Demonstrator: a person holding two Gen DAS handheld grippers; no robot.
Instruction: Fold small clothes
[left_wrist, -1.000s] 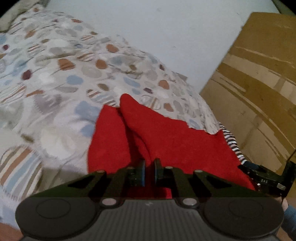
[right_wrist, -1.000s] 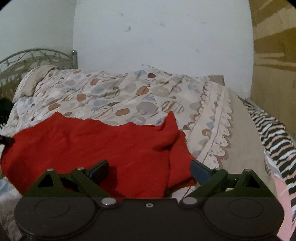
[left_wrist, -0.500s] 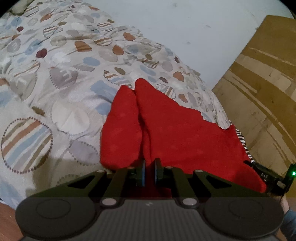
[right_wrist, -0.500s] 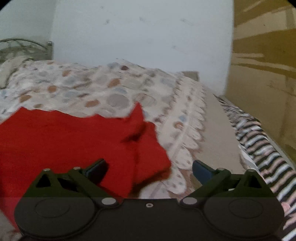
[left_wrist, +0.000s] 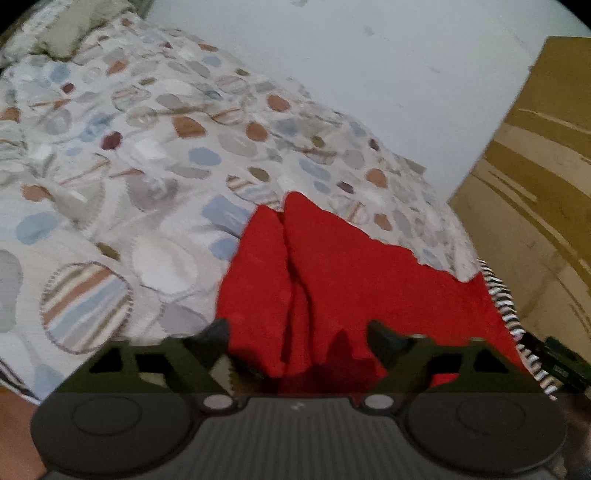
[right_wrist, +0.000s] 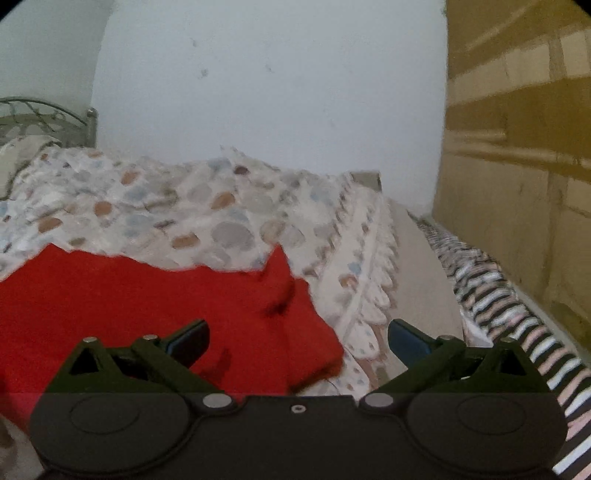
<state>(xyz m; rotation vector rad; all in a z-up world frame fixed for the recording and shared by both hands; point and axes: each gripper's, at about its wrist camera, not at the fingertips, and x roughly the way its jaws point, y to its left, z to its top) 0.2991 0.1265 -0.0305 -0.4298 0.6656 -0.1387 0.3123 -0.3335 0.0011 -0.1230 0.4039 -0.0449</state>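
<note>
Left tongs (left_wrist: 297, 334) opening off the red garment (left_wrist: 369, 280), right tongs (right_wrist: 298, 338) wide and empty; flatten the bunched fold on the bed (left_wrist: 147, 192) before regripping.

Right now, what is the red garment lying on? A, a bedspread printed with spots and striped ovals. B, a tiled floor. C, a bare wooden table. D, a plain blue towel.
A: the red garment lies spread on the patterned bedspread, whose spots and striped ovals show all around it.

The red cloth (right_wrist: 147, 306) runs off the right-wrist view's left edge.
</note>
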